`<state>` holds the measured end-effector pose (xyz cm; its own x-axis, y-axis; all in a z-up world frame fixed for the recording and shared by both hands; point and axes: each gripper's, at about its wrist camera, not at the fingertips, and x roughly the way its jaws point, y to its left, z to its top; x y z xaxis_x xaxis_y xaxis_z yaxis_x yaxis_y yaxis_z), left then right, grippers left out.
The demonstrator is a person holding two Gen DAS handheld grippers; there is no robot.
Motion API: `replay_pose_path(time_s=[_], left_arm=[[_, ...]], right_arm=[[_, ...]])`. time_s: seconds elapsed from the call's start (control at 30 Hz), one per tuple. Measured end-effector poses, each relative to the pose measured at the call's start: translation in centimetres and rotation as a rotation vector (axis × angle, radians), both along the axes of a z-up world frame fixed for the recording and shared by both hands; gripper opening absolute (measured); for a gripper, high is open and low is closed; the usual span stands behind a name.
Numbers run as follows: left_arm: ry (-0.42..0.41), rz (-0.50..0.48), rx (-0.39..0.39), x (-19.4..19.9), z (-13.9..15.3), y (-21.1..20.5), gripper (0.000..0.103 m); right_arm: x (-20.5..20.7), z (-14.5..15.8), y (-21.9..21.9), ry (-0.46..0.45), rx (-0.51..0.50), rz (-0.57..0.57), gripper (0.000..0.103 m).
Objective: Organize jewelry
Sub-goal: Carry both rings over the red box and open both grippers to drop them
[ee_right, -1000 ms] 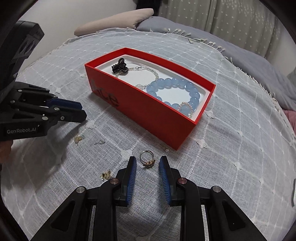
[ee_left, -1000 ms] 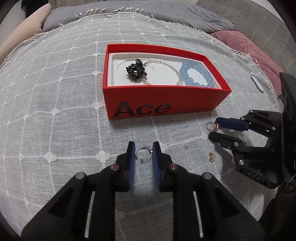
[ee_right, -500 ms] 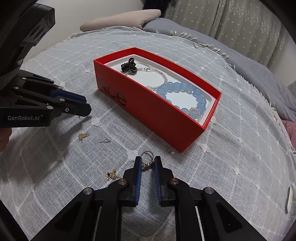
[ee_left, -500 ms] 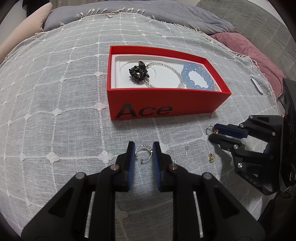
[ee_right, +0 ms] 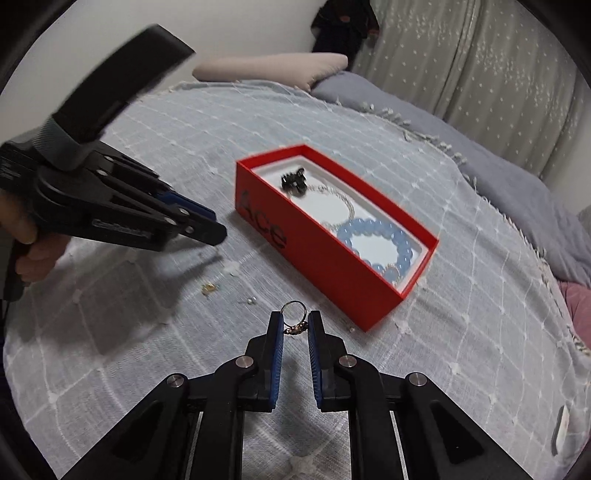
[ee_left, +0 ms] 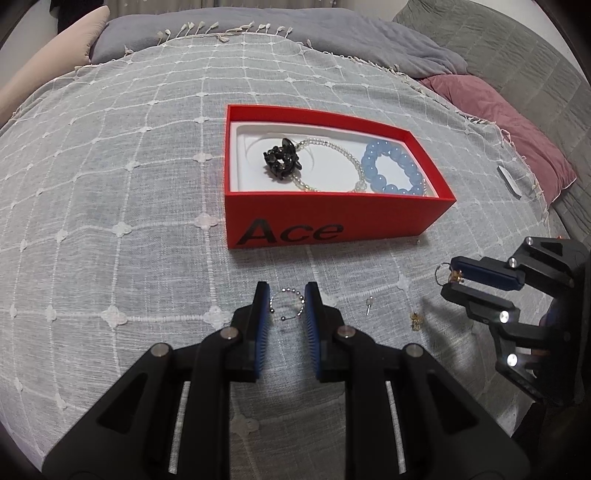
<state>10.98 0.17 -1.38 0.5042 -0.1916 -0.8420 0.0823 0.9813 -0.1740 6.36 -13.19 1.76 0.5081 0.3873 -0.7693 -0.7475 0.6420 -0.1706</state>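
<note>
A red "Ace" box (ee_left: 332, 218) (ee_right: 325, 258) on the grey bedspread holds a black flower piece (ee_left: 280, 160), a clear bead strand (ee_left: 332, 151) and a blue bead bracelet (ee_left: 391, 170). My left gripper (ee_left: 286, 302) is shut on a silver beaded ring (ee_left: 287, 301), low over the cloth in front of the box. My right gripper (ee_right: 294, 326) is shut on a gold hoop earring (ee_right: 293, 317) and holds it above the cloth near the box's corner; it shows too in the left wrist view (ee_left: 448, 275).
A small silver pin (ee_left: 368, 306) and a gold earring (ee_left: 415, 319) lie on the cloth between the grippers. A pink pillow (ee_left: 509, 122) and a grey blanket (ee_left: 295, 22) border the far side. A small white object (ee_left: 509, 181) lies at the right edge.
My right gripper has shut on the gold hoop and lifted it off the cloth. My left gripper has closed on the silver beaded ring and risen slightly.
</note>
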Motion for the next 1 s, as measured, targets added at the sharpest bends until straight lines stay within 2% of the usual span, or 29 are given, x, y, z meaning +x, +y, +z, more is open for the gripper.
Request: replay_pose_path(time_s=[0.37,0.7,1.0], left_arm=[[-0.033,0.003,-0.021,-0.1,0.8,0.3,0.021],[-0.075,0.018,-0.051,-0.1,1.9,0.8,0.021],[-0.12,0.026,-0.092,0.4,3.2,1.4,0.021]], right_arm=[[-2.0,2.0,0.2,-0.06,0.046,0.065,0.013],[-0.5,3.7,-1.1,0.089,0.239,0.046,0.013],[1.2,3.8,-2.1,0.226,0.34,-0.025,0.013]])
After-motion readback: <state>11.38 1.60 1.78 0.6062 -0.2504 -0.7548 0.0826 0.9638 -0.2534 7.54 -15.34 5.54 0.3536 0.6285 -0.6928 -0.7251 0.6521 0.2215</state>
